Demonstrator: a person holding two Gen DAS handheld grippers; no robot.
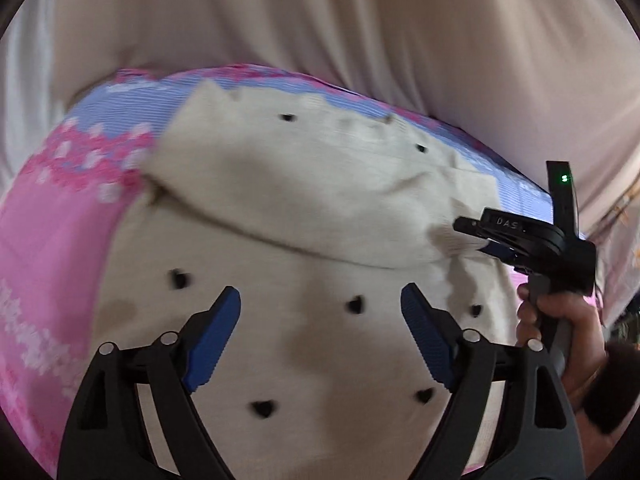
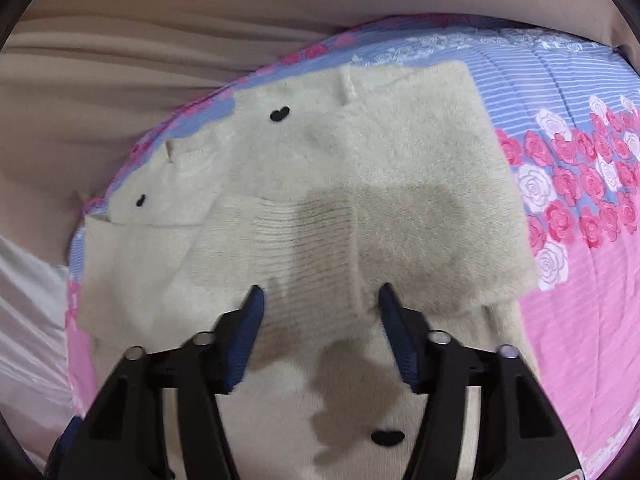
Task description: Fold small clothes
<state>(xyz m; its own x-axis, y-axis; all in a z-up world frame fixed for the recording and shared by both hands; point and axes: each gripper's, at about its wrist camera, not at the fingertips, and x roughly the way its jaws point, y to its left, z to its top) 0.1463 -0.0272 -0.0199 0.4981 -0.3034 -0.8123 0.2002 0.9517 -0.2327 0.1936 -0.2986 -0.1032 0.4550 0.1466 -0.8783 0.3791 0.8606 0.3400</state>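
A cream fuzzy sweater [image 2: 360,200] with small black hearts lies on the bed, its far part folded over the near part, a ribbed sleeve across the middle.

The sweater [image 1: 280,208] lies on the bedspread [image 1: 48,240], part folded over its body, with the curtain [image 1: 320,20] behind and both grippers above its near part.
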